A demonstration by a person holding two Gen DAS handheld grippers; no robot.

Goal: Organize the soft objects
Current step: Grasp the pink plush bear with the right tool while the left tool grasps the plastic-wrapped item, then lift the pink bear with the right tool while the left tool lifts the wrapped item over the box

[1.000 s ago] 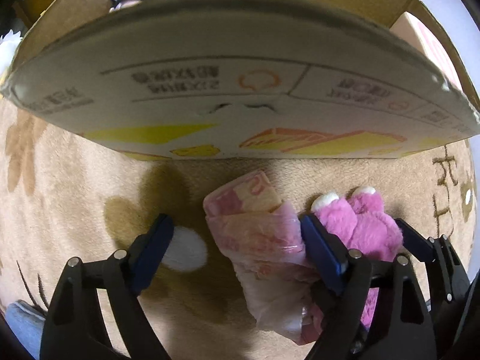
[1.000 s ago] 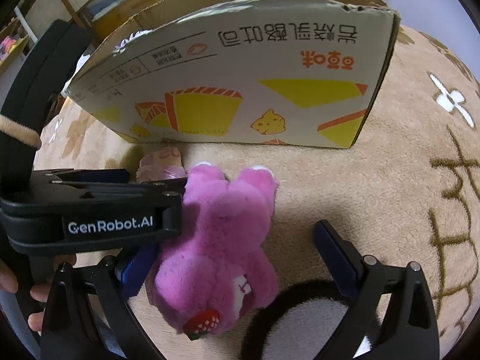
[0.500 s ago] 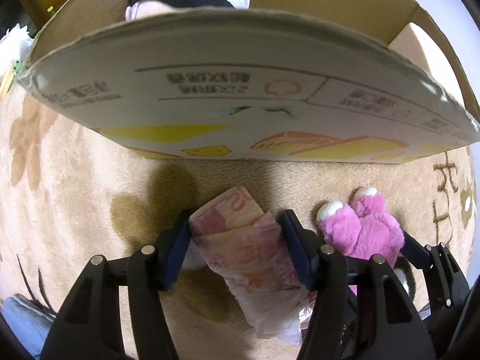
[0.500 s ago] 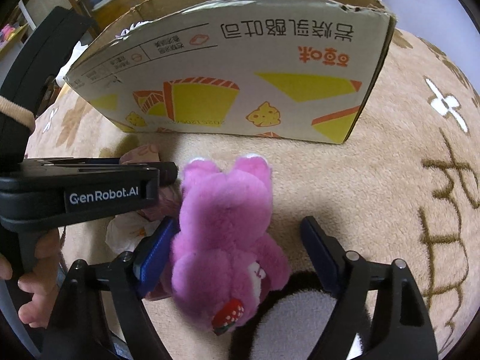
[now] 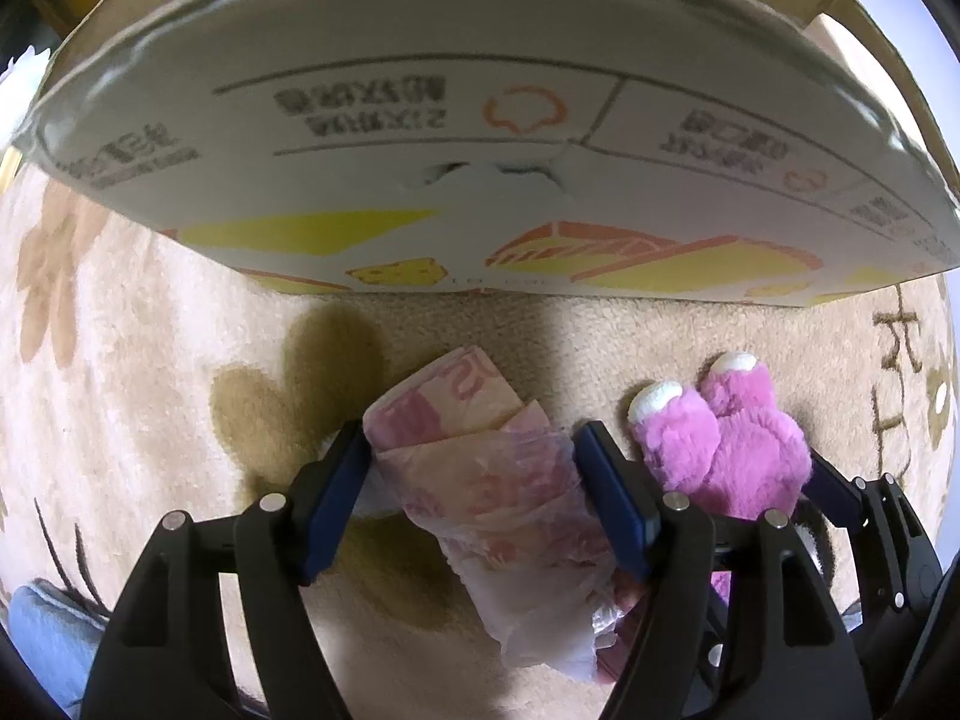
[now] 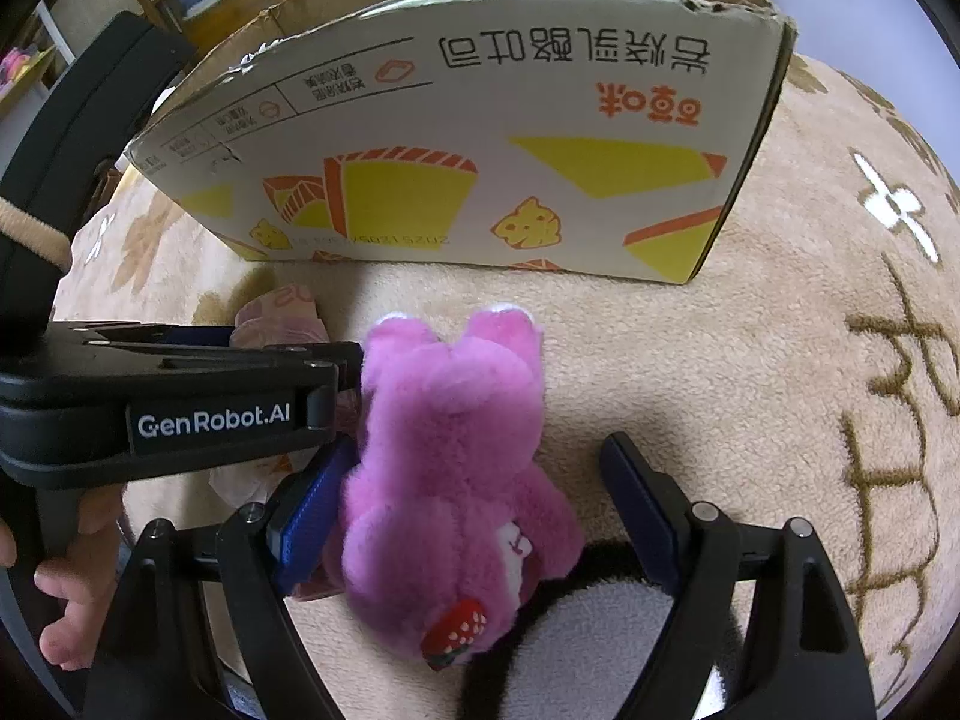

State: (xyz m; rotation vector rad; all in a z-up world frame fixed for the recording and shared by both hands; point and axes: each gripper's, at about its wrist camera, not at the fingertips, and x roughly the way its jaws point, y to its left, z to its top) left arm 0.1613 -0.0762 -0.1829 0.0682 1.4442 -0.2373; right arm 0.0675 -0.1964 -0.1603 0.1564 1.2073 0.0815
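A pink patterned soft pack in crinkled plastic (image 5: 480, 468) lies on the beige carpet in front of a printed cardboard box (image 5: 456, 138). My left gripper (image 5: 474, 480) is shut on this pack, both blue pads against its sides. A pink plush bear (image 6: 444, 456) lies to the right; it also shows in the left wrist view (image 5: 726, 438). My right gripper (image 6: 480, 498) is open around the bear, its left pad touching the fur, its right pad apart. The box (image 6: 480, 138) stands just beyond.
A black and white plush (image 6: 600, 630) lies under the right gripper. A light blue item (image 5: 48, 630) lies at the lower left. The left gripper body (image 6: 168, 396) is close beside the bear. Beige patterned carpet (image 6: 810, 360) extends to the right.
My left gripper has closed from wide open onto the pink pack. My right gripper has narrowed around the bear and moved slightly back.
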